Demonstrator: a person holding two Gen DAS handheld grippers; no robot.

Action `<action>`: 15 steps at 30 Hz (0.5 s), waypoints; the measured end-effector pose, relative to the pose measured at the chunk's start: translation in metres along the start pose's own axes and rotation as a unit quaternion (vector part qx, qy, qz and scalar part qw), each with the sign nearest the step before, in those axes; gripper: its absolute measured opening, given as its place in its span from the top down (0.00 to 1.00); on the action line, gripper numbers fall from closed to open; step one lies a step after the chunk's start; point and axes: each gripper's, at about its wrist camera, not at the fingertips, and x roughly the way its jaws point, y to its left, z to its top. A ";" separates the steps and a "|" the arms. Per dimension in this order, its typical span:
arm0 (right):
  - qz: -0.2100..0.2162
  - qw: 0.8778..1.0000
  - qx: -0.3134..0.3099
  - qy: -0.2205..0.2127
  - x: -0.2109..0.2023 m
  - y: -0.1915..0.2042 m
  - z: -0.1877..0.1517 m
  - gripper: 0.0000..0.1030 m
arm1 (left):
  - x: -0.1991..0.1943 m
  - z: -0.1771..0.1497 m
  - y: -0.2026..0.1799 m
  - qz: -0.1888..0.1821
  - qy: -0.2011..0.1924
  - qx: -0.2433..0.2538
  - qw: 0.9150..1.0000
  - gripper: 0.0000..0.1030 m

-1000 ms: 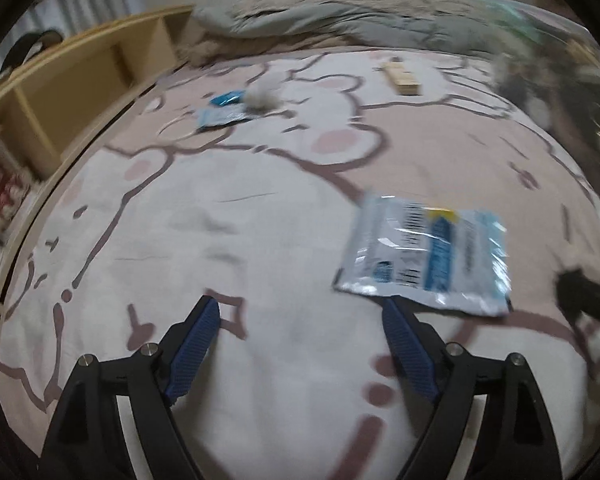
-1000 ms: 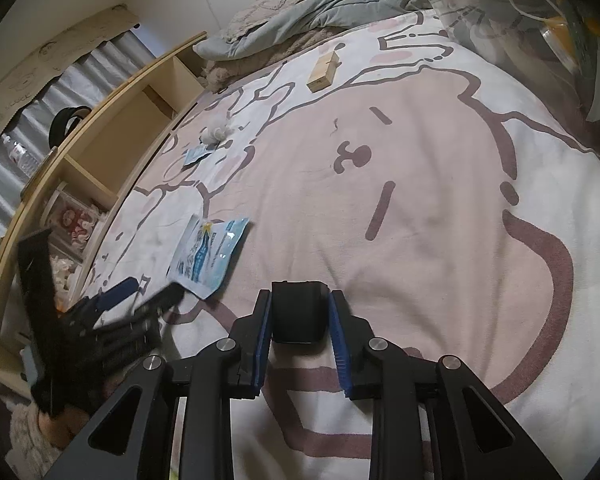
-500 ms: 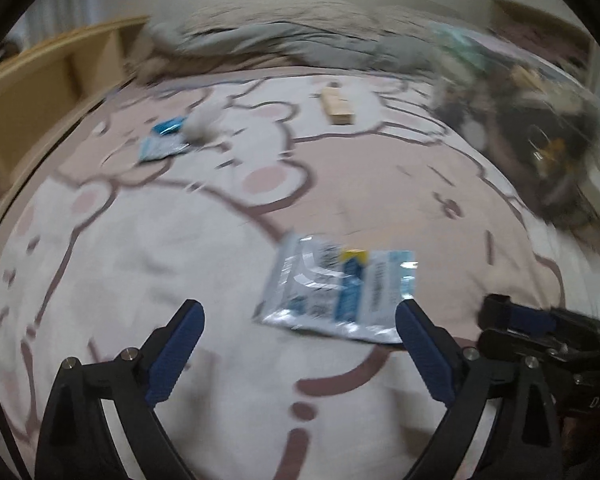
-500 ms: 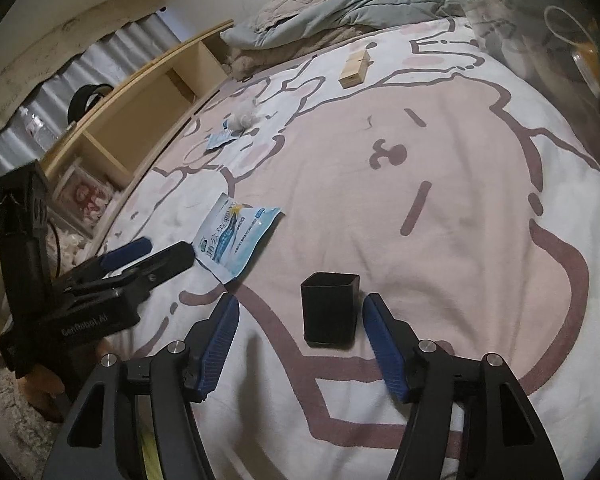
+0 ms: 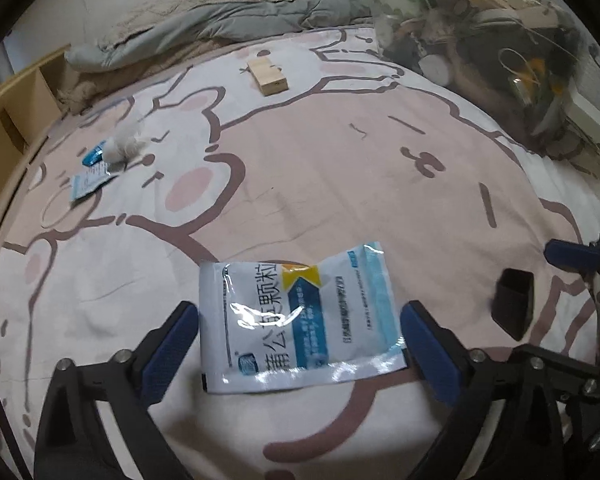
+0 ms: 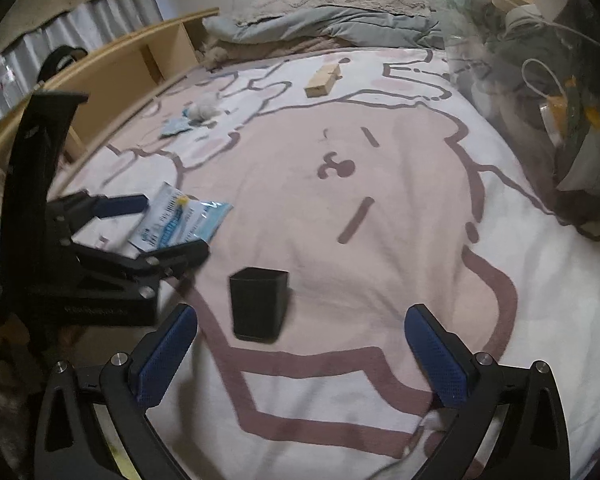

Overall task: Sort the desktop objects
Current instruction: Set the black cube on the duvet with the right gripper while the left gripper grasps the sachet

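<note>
My left gripper (image 5: 298, 338) hangs over the white-and-blue medicine sachet (image 5: 300, 320), its jaws opening, one blue pad on each short edge of the packet without pressing it. I line up that way because the sachet lies flat on the cartoon-print bedspread (image 5: 340, 168), and a thin, slippery packet is easiest to pinch across its width.

My right gripper (image 6: 300, 354) is also opening and grips nothing. The small black square cup (image 6: 259, 302) stands upright on the bedspread ahead of its fingers and toward the left one, clear of both pads. I judge it is parked there, just beside the sachet, as the place to gather things.

Farther up the bed a wooden block (image 5: 268, 76) lies alone, and a smaller blue sachet (image 5: 88, 178) rests touching a white fluffy wad (image 5: 126, 146), well apart from my grippers and not yet sorted. A clear bag of clutter (image 5: 500, 48) sits at the far right edge
</note>
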 end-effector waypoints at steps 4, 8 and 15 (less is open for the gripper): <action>-0.026 0.999 -0.019 0.006 0.005 0.005 -0.002 0.00 | 0.011 -0.001 0.013 -0.046 0.028 -0.047 0.997 0.00; -0.055 0.998 -0.040 0.002 0.008 0.012 -0.006 0.00 | 0.009 -0.003 0.013 -0.057 0.026 -0.066 0.996 0.00; -0.058 0.997 -0.043 -0.009 0.009 0.012 -0.006 0.00 | 0.005 -0.003 0.006 -0.074 0.039 -0.063 0.994 0.00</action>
